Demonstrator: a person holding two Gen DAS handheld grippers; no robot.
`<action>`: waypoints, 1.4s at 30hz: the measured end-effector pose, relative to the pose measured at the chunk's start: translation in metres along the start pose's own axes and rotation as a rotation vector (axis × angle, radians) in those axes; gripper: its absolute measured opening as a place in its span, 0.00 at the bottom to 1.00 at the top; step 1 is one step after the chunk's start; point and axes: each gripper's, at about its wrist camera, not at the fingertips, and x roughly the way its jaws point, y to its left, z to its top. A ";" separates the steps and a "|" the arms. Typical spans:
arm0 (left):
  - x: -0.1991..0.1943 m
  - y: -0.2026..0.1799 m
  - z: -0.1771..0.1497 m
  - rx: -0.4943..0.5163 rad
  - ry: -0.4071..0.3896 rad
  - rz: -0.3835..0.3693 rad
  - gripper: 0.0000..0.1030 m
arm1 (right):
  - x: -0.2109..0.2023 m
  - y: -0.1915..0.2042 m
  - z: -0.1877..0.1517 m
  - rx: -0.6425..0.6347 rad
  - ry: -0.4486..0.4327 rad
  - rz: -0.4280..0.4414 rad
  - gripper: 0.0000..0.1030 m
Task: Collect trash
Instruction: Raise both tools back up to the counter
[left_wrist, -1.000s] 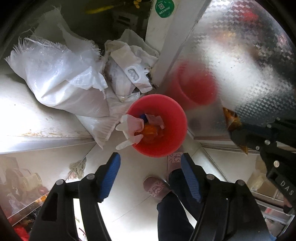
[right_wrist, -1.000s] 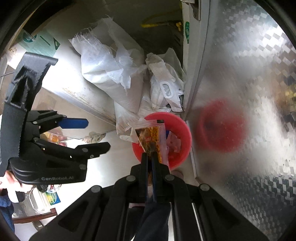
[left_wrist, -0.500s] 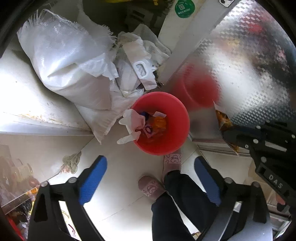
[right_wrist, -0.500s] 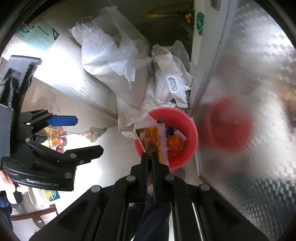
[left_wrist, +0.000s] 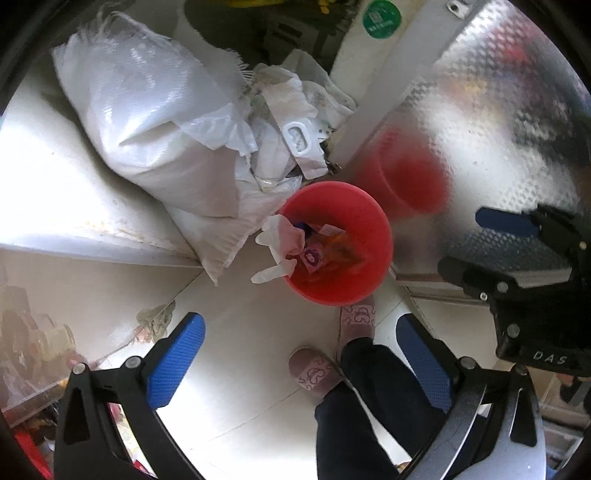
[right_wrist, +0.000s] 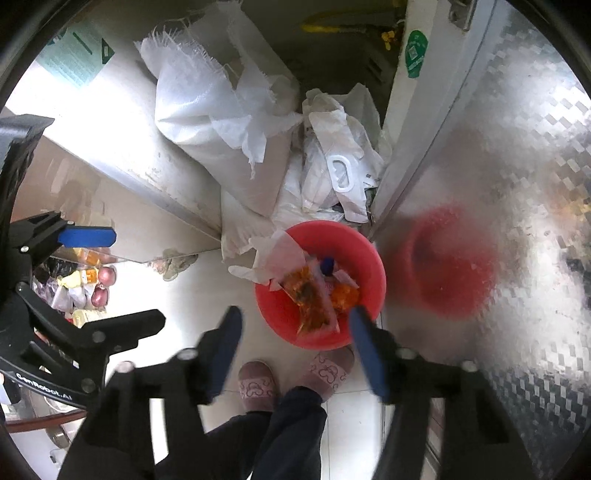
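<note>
The bucket sits on the floor before the sacks, wrappers inside it.

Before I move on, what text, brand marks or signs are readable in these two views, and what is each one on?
"DAS": on the black body of the right hand-held gripper, seen from the left wrist view.
"GenRobot.AI": on the black body of the left hand-held gripper, partly in shadow.
Green round sticker: print too small to read.
Green notice on the steel cabinet: blurred, unreadable.
</note>
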 end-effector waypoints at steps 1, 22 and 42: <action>-0.004 0.001 0.000 -0.009 -0.012 -0.007 1.00 | 0.000 -0.001 0.000 0.009 0.002 0.001 0.65; -0.217 -0.035 -0.009 0.025 -0.098 0.042 1.00 | -0.186 0.034 0.001 0.013 -0.075 -0.042 0.98; -0.385 -0.100 0.033 0.207 -0.334 0.003 1.00 | -0.376 0.023 0.014 0.124 -0.351 -0.135 0.99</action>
